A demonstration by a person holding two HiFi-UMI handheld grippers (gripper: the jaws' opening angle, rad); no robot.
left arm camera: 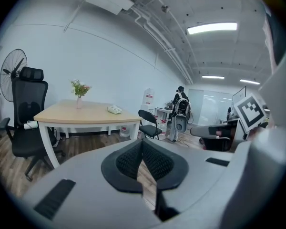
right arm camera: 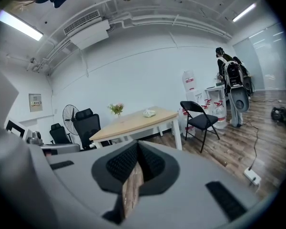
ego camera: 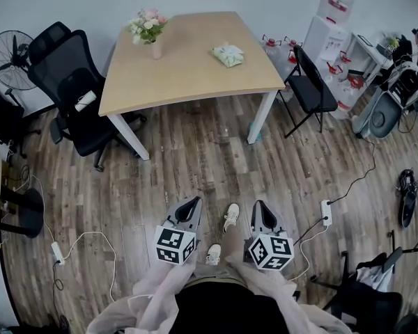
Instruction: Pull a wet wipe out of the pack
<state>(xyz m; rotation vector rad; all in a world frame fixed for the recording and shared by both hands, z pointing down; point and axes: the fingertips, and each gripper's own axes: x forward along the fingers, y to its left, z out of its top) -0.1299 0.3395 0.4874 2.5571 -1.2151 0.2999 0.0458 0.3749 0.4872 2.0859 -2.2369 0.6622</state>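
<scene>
Head view: the wipe pack (ego camera: pixel 228 55) lies on the far table (ego camera: pixel 174 75), toward its right side. Left gripper (ego camera: pixel 193 202) and right gripper (ego camera: pixel 259 206) hang near the body with jaws closed and empty, presumably because the pack is well out of reach.

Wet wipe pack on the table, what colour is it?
Pale green and white. The pack shows best in the head view.

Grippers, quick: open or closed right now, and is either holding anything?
Left gripper: closed, holding nothing.
Right gripper: closed, holding nothing.
</scene>
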